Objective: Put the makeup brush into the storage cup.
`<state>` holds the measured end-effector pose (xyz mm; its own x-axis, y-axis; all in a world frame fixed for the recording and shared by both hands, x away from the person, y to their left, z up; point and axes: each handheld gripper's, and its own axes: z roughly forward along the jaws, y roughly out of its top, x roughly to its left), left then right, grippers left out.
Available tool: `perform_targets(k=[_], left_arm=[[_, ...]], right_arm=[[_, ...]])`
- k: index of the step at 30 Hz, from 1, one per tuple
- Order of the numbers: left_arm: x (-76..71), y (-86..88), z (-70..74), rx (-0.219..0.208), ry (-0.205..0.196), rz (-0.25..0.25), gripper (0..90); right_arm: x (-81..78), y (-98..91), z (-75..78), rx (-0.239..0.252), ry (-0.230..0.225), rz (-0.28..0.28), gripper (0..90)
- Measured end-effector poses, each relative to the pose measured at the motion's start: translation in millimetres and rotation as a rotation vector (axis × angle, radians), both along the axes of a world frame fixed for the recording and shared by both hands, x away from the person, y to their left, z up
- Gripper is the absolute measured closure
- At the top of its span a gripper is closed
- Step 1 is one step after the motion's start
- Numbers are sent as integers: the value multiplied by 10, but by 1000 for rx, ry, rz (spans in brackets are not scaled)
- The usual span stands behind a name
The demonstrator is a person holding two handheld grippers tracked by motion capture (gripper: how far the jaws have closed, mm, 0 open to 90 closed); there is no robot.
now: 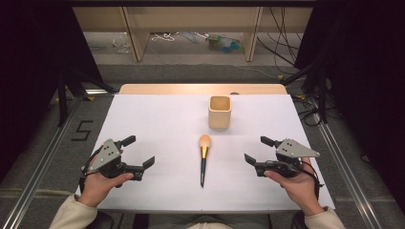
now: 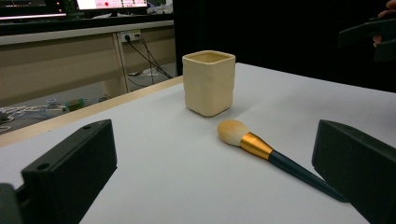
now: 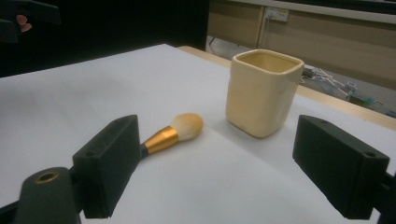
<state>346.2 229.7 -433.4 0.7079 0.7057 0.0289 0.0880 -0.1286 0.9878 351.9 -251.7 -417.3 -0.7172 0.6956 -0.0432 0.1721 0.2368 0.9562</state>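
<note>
While both hands are waiting low at the near edge of the table (image 1: pixel 143 109), the left tool (image 1: pixel 141 153) is standing at the left with its jaws wide apart and nothing between them. To its right, in the middle, the brush (image 1: pixel 204 160) is lying flat on the table. Its long axis is running away from the person, with the soft head at the far end and the dark handle pointing back to the person. Just behind the head, but not touching it, the cup (image 1: pixel 220 111) is standing upright with its mouth open. At the right, the right tool (image 1: pixel 256 149) is also gaping wide and holding nothing. The brush is lying almost midway between the tools, so neither hand is clearly nearer. I judge a tool must be coming at the handle from the side, across its length.
</note>
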Motion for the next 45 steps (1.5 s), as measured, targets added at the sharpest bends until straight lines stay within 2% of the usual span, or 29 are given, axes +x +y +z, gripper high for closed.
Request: perform_targets(k=[5, 6, 7, 11, 15, 18, 20, 32, 36, 40, 45], left_arm=[[-1, 2, -2, -2, 3, 0, 0], [3, 7, 0, 3, -2, -3, 0], [3, 7, 0, 3, -2, -3, 0], [0, 1, -2, -2, 1, -2, 0], [-2, -2, -3, -3, 2, -2, 0], [-2, -3, -2, -3, 2, -2, 0], [-2, -5, -3, -6, 2, -1, 0], [-3, -10, -4, -5, 3, -1, 0], [-3, -12, -4, -5, 2, -3, 0], [-4, -12, -4, -5, 3, -3, 0], [-3, -13, -4, -6, 3, -2, 0]], right_arm=[[27, 85, 26, 0, -1, -5, 165], [59, 128, 41, 11, -15, 8, 164], [62, 138, 62, -4, -4, 9, 164], [120, 239, 92, 5, -15, 11, 163], [172, 342, 116, 11, -19, 36, 163], [196, 393, 140, 1, -13, 39, 163], [213, 427, 148, 16, -17, 36, 164], [331, 582, 198, 17, -20, 61, 161], [356, 621, 215, 21, -31, 54, 160], [369, 652, 227, 26, -16, 62, 159], [391, 682, 236, 24, -23, 58, 158]])
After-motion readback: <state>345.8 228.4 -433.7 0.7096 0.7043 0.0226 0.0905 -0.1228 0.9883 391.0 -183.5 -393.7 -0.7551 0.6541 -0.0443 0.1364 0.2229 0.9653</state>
